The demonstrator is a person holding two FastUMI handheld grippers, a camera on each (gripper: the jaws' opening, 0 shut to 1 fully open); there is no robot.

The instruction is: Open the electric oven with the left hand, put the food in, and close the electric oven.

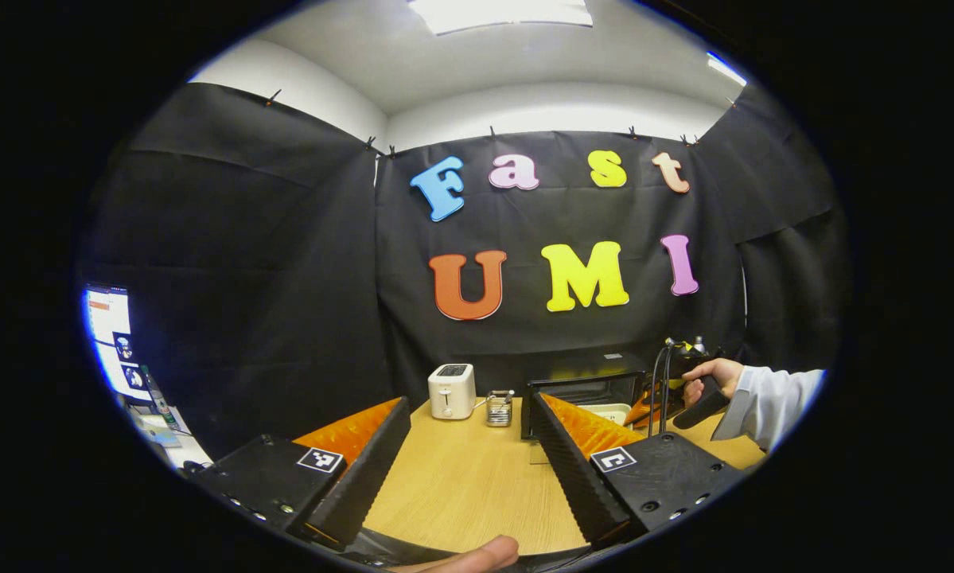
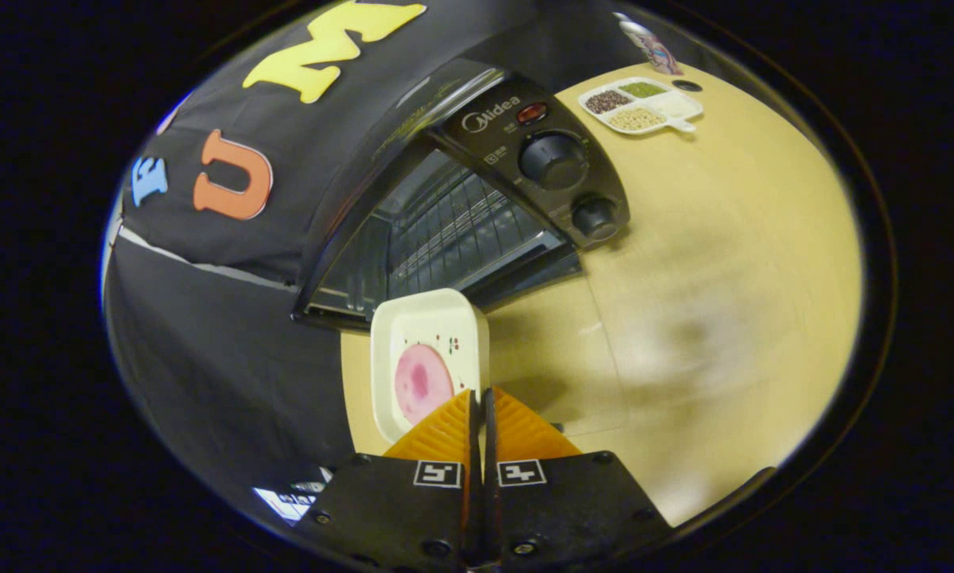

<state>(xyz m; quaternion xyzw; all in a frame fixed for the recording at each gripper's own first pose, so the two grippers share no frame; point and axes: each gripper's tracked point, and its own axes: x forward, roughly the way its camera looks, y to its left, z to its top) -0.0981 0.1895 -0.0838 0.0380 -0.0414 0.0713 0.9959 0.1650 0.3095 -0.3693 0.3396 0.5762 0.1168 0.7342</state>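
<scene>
Plate [image 2: 431, 350] of food sits pinched at its near rim in the right gripper [image 2: 480, 414], whose orange fingers [image 2: 445, 434] are pressed nearly together on the thin edge. The plate is white, squarish with rounded corners, and carries a flat pink slice [image 2: 421, 382]. It hangs just in front of the oven [image 2: 453, 215], whose door is already down and whose wire rack [image 2: 445, 231] is exposed. The plate's far edge points at the oven mouth; its slightly longer axis runs from the gripper toward the opening.

Handling judgement: plate looks rigid and light, probably glazed and slippery, held by one rim only, so it may droop or pivot. The slice could slide if tilted. The rim is the only sensible hold; keep it level on entry.

Left gripper [image 1: 469, 446] has its fingers spread wide, nothing between them, held over the wooden worktop [image 1: 461, 485] well back from the oven. Left gripper view also shows a toaster [image 1: 452, 391] and a small jar [image 1: 499, 407] at the back of the worktop. A divided tray [image 2: 640, 105] of grains lies beyond the oven's knobs [image 2: 554, 159].
</scene>
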